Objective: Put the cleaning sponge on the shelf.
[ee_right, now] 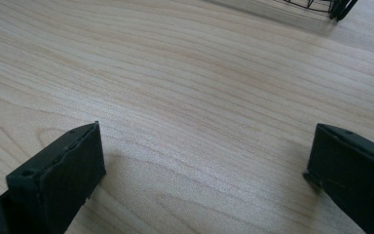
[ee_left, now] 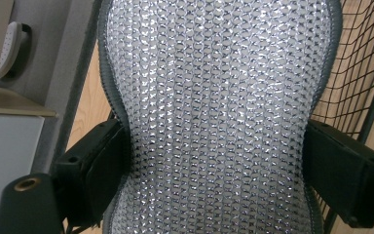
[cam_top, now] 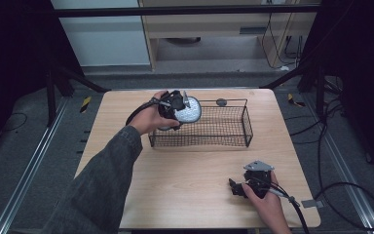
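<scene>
Jaws of the left gripper (cam_top: pixel 182 108) pinch the silvery mesh insole (ee_left: pixel 214 97) at its narrow waist, holding it over the near-left corner of the wire basket (cam_top: pixel 224 139). Right gripper (cam_top: pixel 237 187) rests well clear of that basket, low on the wooden table (ee_right: pixel 185 73), jaws spread wide, nothing between them.

A light wooden desk (cam_top: pixel 185 180) carries, at its far edge, a small grey round object (cam_top: pixel 221 102), perhaps a knob.

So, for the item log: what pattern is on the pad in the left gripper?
Silvery bubble-like mesh pad with grey edging, clearest in the left gripper view.
</scene>
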